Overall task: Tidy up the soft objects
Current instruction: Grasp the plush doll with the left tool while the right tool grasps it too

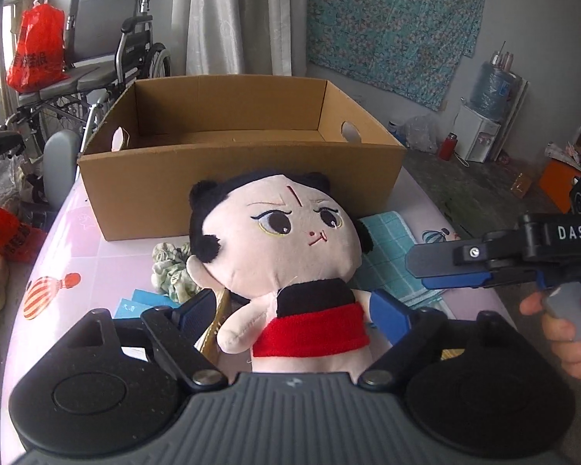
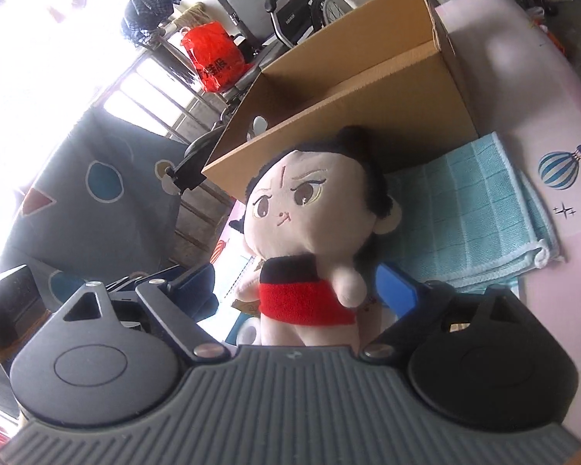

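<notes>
A plush doll (image 1: 286,232) with black hair and a red and black top lies on the pink table in front of an open, empty cardboard box (image 1: 228,178). My left gripper (image 1: 292,310) is open, its blue pads on either side of the doll's body with a small gap on the left. In the right wrist view the doll (image 2: 306,209) stands between the open fingers of my right gripper (image 2: 298,290), clear of both pads. The right gripper (image 1: 418,271) also shows from the side, beside the doll's head. A folded teal towel (image 2: 468,209) lies beside the doll, and a crumpled green patterned cloth (image 1: 170,271) on its other side.
The pink tablecloth (image 1: 58,255) has balloon prints; its rounded edge drops off at the left. Behind the box stand a wheelchair (image 1: 108,50) with a red plastic bag (image 1: 38,50) on it. A water dispenser (image 1: 480,124) and clutter sit on the floor at the far right.
</notes>
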Available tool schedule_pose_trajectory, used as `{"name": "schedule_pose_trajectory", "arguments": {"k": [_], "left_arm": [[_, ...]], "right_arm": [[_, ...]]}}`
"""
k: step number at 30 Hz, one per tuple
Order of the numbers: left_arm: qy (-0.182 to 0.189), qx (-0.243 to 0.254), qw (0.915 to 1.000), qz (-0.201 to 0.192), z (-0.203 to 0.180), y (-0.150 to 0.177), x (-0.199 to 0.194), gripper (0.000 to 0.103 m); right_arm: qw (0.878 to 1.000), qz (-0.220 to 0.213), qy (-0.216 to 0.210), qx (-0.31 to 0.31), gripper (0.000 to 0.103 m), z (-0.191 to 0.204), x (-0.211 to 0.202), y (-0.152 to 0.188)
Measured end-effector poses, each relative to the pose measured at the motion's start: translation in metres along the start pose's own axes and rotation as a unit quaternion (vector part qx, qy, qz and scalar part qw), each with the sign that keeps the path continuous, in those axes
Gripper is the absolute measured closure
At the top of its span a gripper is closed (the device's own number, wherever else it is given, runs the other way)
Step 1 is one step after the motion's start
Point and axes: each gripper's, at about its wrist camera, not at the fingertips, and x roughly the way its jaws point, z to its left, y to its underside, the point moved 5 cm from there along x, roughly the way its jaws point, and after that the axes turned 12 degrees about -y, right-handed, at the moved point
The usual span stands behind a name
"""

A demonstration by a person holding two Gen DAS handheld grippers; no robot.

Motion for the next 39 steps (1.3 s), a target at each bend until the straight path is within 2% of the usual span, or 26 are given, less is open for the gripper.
{"name": "schedule_pose_trajectory", "arguments": {"k": [3, 7, 11, 13, 15, 18, 21, 25, 31, 35, 39], "left_arm": [[0.018, -0.001, 0.9994, 0.03, -0.003, -0.001, 0.027, 0.018], [0.037, 0.0, 0.9978, 0.055, -0.002, 0.0, 0.053, 0.018], [0.053, -0.002, 0.9955, 0.078, -0.003, 0.007, 0.073, 0.016], [0.052, 0.015, 0.9953, 0.081, -0.006, 0.01, 0.081, 0.014], [0.055, 0.029, 0.9945, 0.084, -0.01, 0.014, 0.088, 0.018], [0.063, 0.016, 0.993, 0.098, -0.009, 0.015, 0.092, 0.027], [0.069, 0.013, 0.9927, 0.098, -0.006, 0.012, 0.086, 0.029], [0.07, 0.012, 0.9945, 0.077, -0.006, 0.006, 0.066, 0.028], [0.068, 0.017, 0.9975, 0.002, -0.003, -0.03, 0.005, 0.028], [0.054, 0.007, 0.9977, -0.041, 0.004, -0.079, -0.008, 0.027], [0.033, 0.009, 0.9979, -0.055, 0.017, -0.141, 0.027, 0.026]], "right_arm": [[0.999, 0.025, -0.022, 0.026, 0.023, -0.016, 0.025, -0.005], [0.996, 0.056, -0.057, 0.041, 0.028, -0.028, 0.055, -0.007], [0.995, 0.071, -0.056, 0.047, 0.029, -0.035, 0.073, -0.011], [0.994, 0.08, -0.051, 0.057, 0.034, -0.043, 0.083, -0.012], [0.994, 0.089, -0.036, 0.058, 0.048, -0.051, 0.089, -0.011], [0.994, 0.09, -0.048, 0.05, 0.05, -0.054, 0.092, -0.01], [0.995, 0.084, -0.046, 0.032, 0.05, -0.047, 0.089, -0.008], [0.996, 0.074, -0.046, -0.001, 0.05, -0.022, 0.069, -0.007], [0.995, 0.033, -0.058, -0.078, 0.05, 0.043, 0.025, -0.035], [0.99, 0.018, -0.067, -0.12, 0.05, 0.07, 0.026, -0.091], [0.988, 0.032, -0.05, -0.142, 0.05, 0.075, 0.061, -0.166]]}}
